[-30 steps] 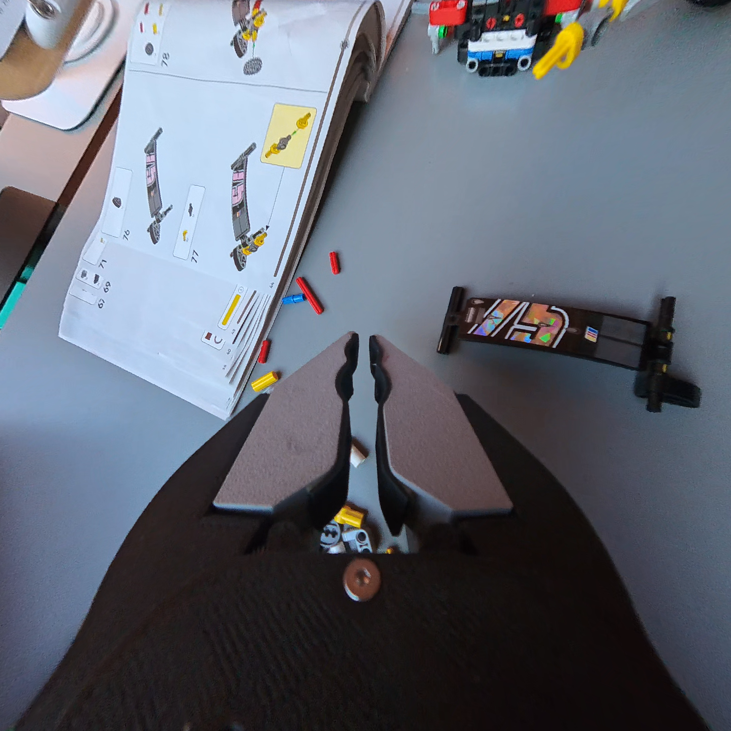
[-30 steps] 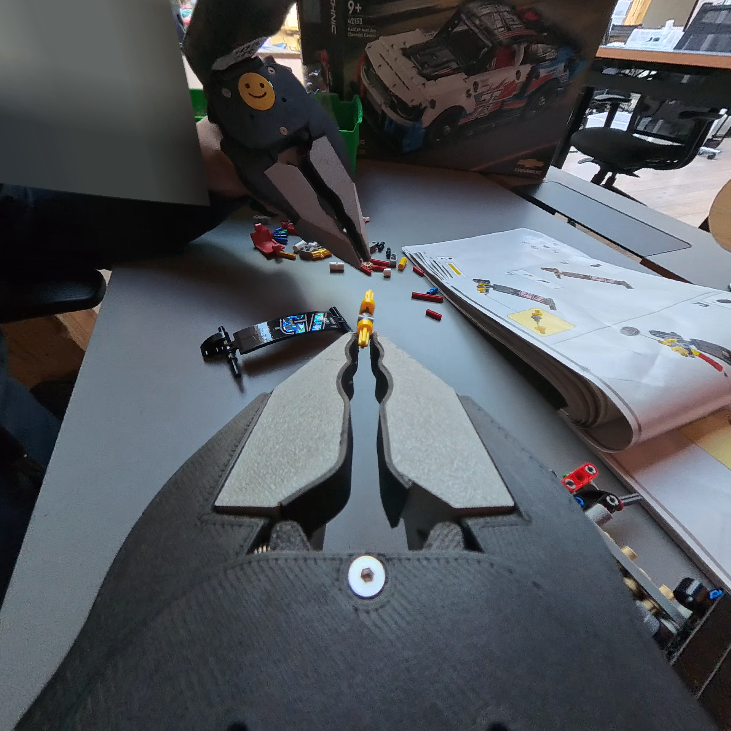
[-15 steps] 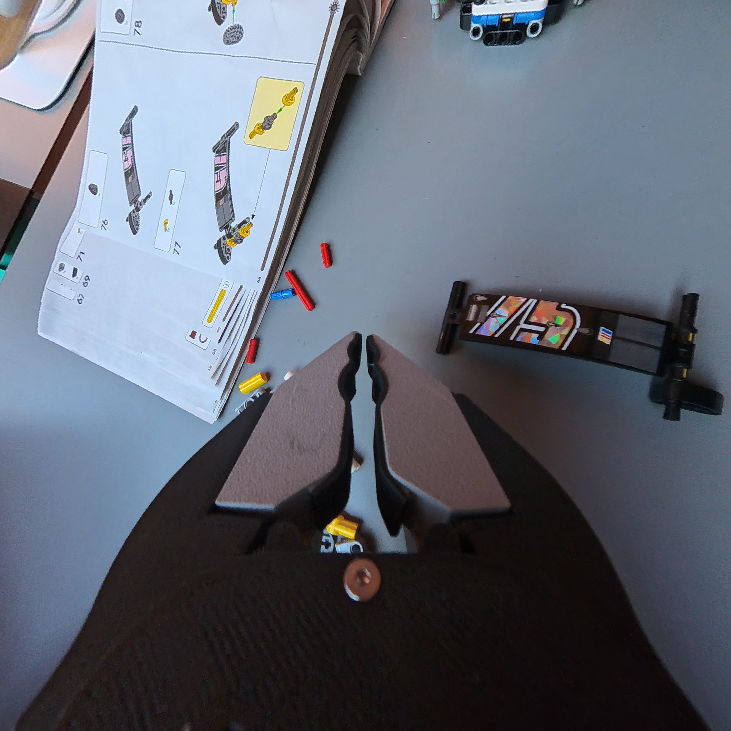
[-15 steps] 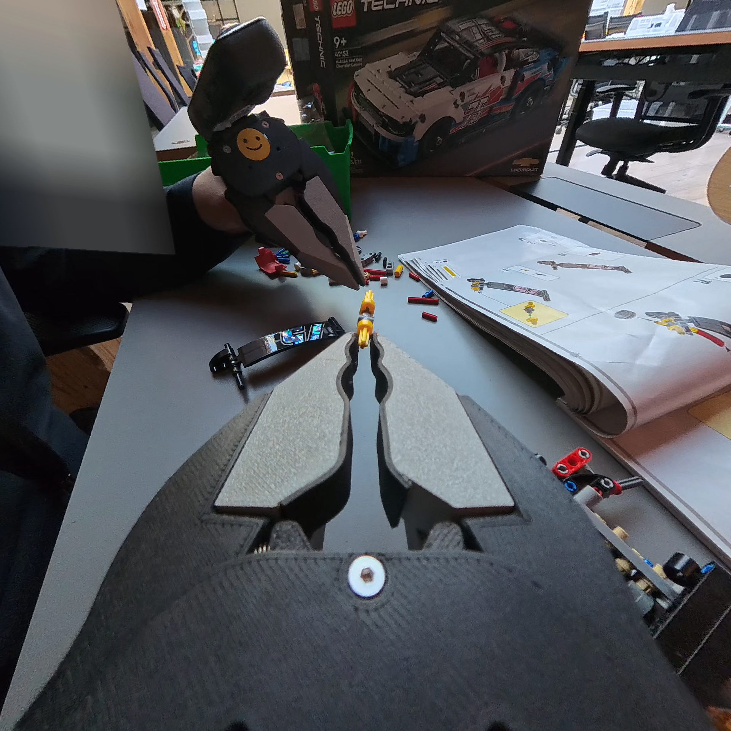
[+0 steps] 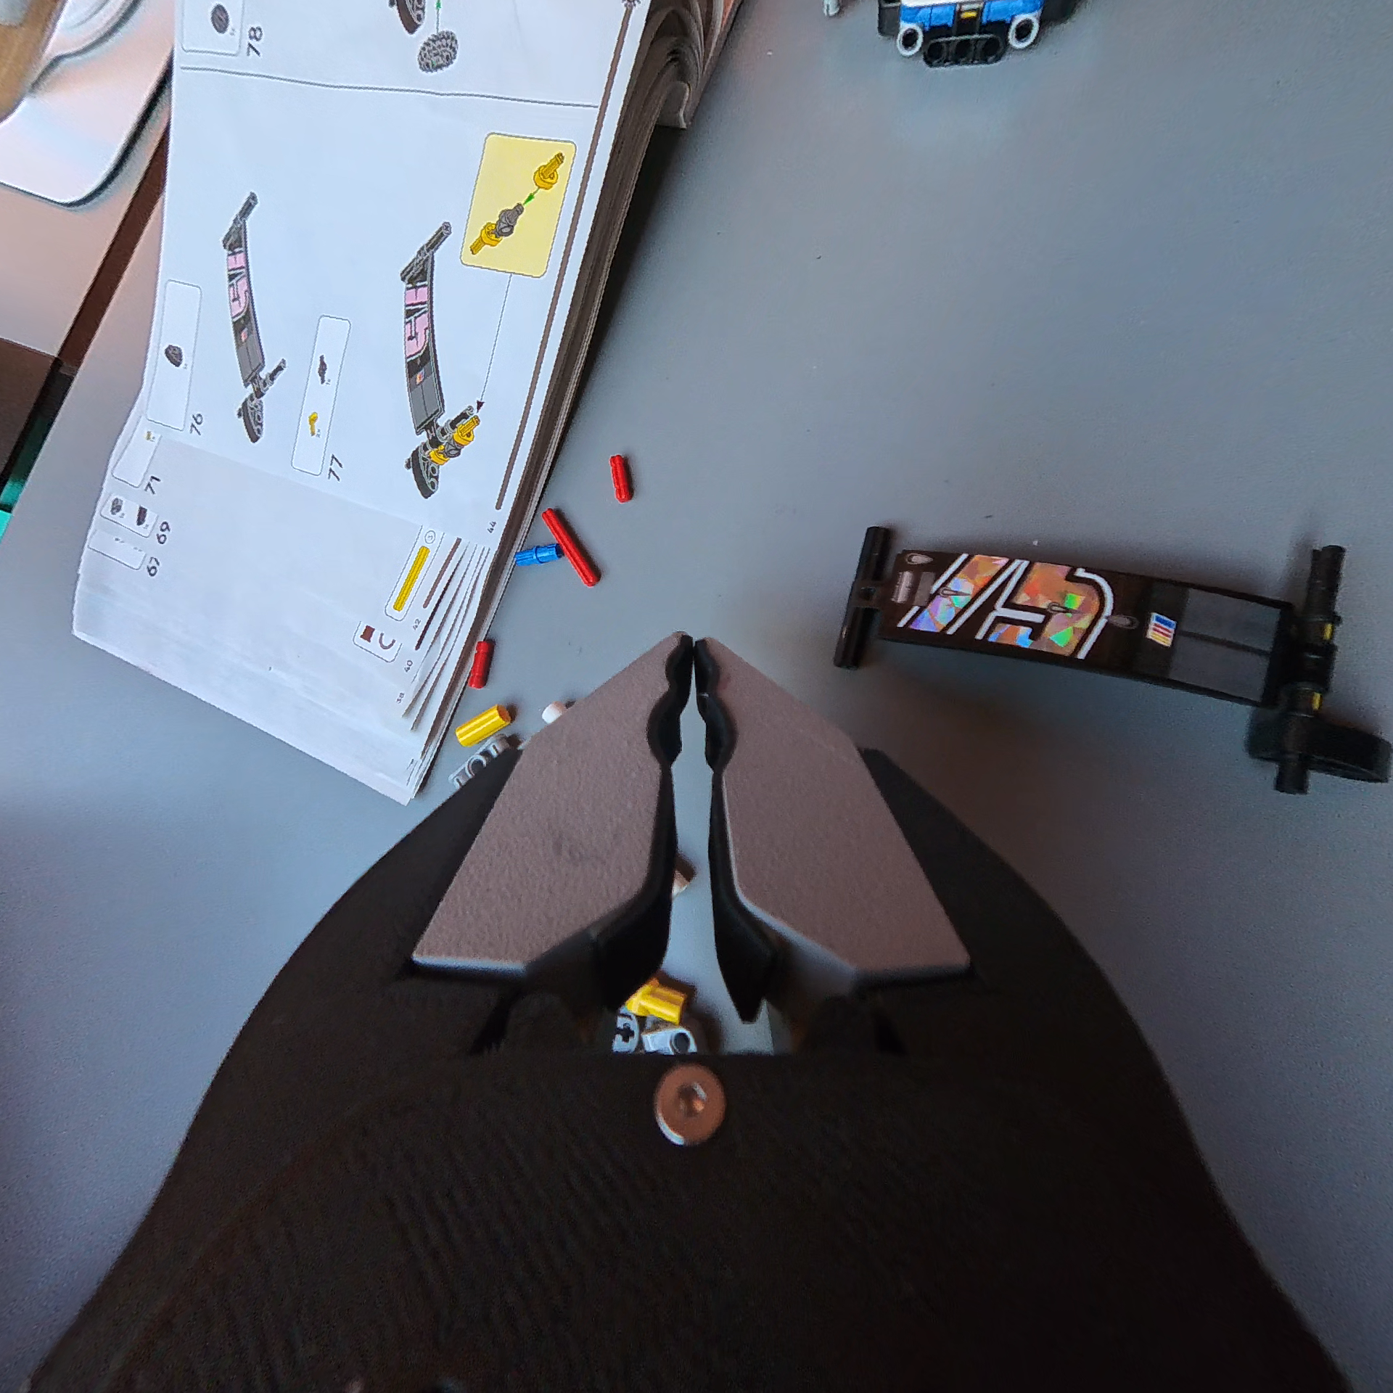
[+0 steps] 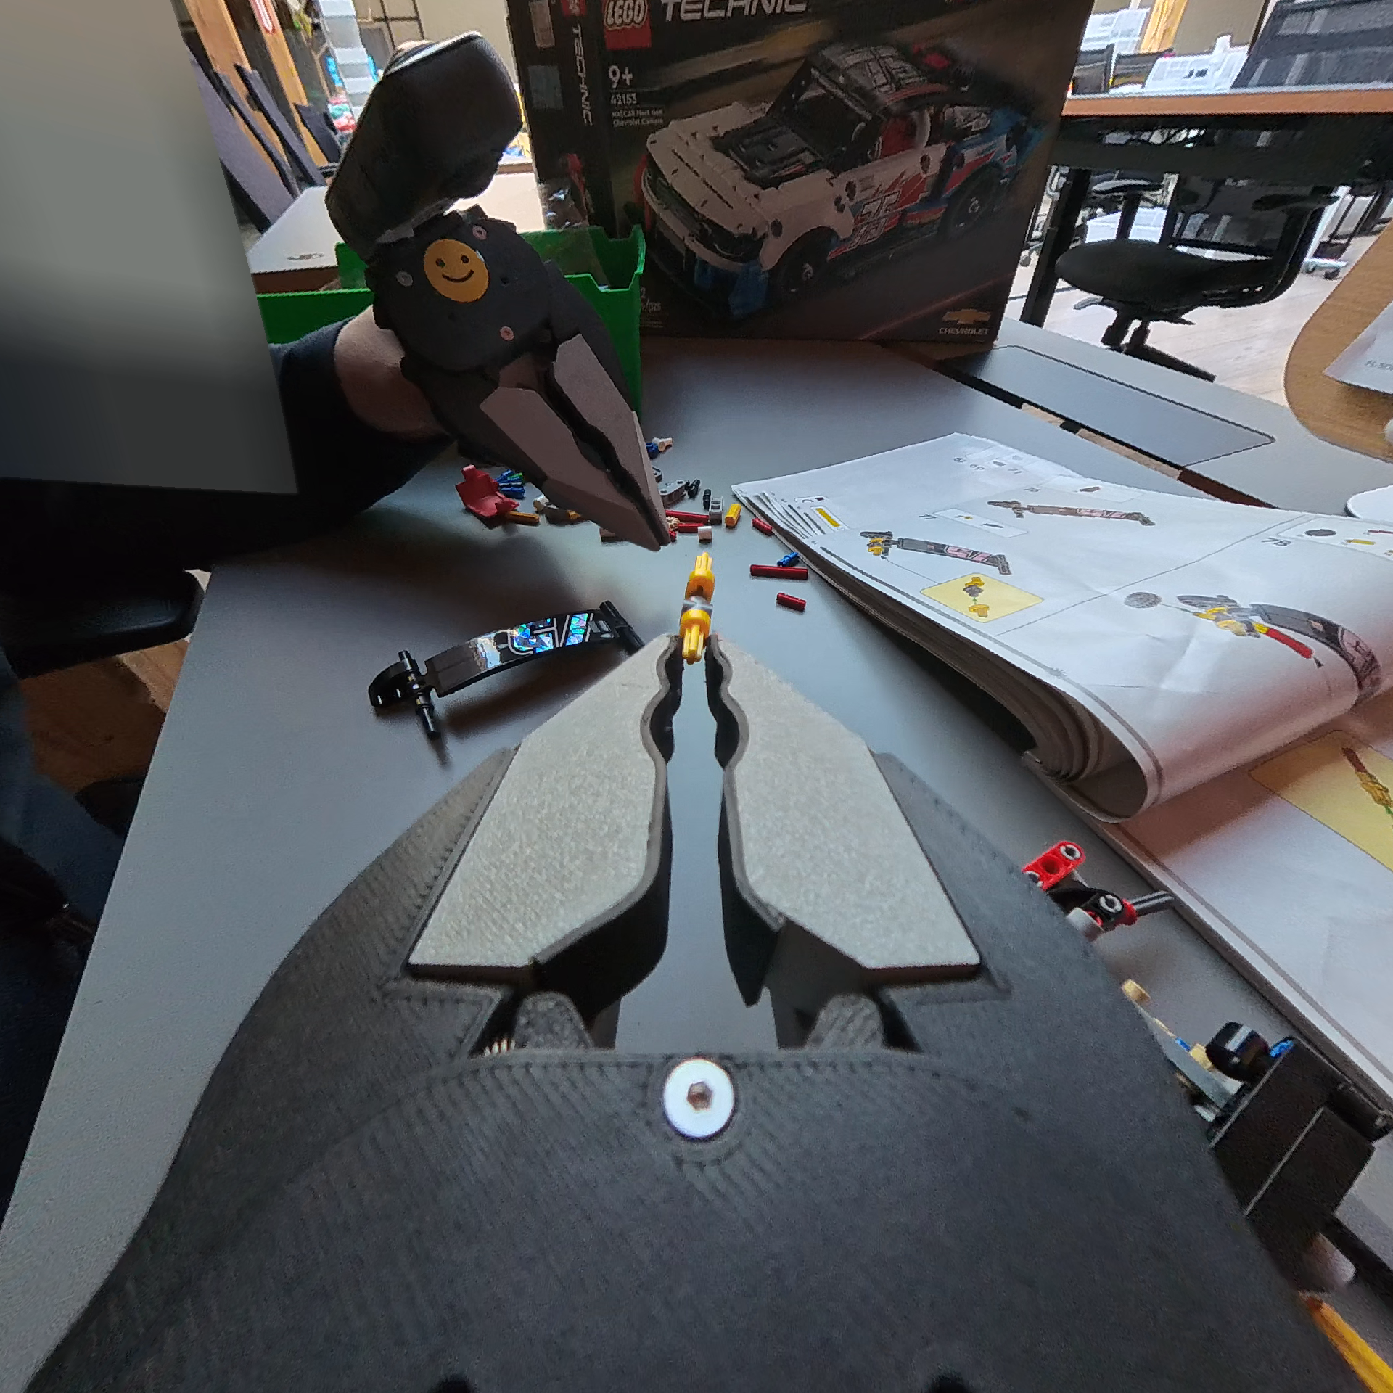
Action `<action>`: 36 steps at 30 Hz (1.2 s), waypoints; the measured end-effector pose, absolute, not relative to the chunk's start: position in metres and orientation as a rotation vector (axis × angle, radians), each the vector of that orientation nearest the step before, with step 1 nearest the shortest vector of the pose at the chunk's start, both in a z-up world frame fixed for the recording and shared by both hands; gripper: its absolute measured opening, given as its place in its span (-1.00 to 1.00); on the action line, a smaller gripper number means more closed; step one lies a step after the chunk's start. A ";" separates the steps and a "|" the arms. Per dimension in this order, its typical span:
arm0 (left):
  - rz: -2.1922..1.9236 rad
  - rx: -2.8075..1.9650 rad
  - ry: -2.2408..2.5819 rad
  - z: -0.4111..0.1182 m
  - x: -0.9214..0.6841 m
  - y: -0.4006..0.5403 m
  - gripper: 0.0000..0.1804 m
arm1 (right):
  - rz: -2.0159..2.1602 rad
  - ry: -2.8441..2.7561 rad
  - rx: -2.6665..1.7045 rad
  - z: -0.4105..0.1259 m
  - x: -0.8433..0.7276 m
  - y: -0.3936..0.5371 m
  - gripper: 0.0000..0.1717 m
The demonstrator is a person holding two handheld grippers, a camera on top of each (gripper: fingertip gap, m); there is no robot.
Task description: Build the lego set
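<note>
The right gripper (image 6: 694, 650) pinches the near end of a small yellow-and-grey pin assembly (image 6: 696, 603), both fingertips tight on its yellow stub, so the piece juts forward above the grey tabletop (image 6: 301, 754). The left gripper (image 5: 693, 650) has its tips closed together with nothing between them; it hangs over the scattered loose pieces.

Only the right wrist view shows the left gripper from outside: a black printed shell with a round yellow smiley sticker (image 6: 455, 270), held by a hand (image 6: 377, 377), its point lowered just beside a litter of small red, blue and yellow parts (image 6: 701, 520). That view also takes in the boxed car kit (image 6: 814, 173) standing at the back, a green bin (image 6: 610, 294) and office chairs beyond.

The left wrist view looks steeply down and shows the pieces plainly: a long red ridged axle (image 5: 570, 546), a blue pin (image 5: 538, 556) touching it, two short red pins, a yellow cylinder (image 5: 482, 725) at the corner of the open instruction booklet (image 5: 339, 339). The curved glossy black panel (image 5: 1070, 614) with holographic foil stickers lies well to the right, crossbars at both ends. A partly built model (image 5: 965, 30) peeks in at the top edge.

Both grippers share ribbed matte black bodies, grainy grey finger faces and wavy inner edges
</note>
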State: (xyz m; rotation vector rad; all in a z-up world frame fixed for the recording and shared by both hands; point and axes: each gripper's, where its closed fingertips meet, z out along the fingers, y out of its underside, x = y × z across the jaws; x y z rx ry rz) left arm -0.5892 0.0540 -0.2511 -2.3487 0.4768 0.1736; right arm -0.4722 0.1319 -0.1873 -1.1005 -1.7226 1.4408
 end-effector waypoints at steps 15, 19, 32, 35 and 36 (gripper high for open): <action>0.013 -2.176 0.397 -0.228 -0.570 0.057 -0.95 | 1.365 -1.752 -1.099 -0.193 -0.472 0.135 -0.97; -0.005 -2.107 0.342 -0.218 -0.559 0.047 -0.90 | 1.351 -1.750 -1.116 -0.195 -0.471 0.138 -0.96; -0.149 -2.175 0.310 -0.233 -0.492 -0.012 -0.66 | 1.317 -1.799 -1.072 -0.198 -0.461 0.125 -0.97; -0.125 -2.176 0.354 -0.235 -0.483 -0.015 -0.62 | 1.298 -1.824 -1.056 -0.201 -0.459 0.120 -0.97; -0.119 -2.177 0.368 -0.236 -0.481 -0.015 -0.60 | 1.303 -1.827 -1.054 -0.201 -0.458 0.119 -0.97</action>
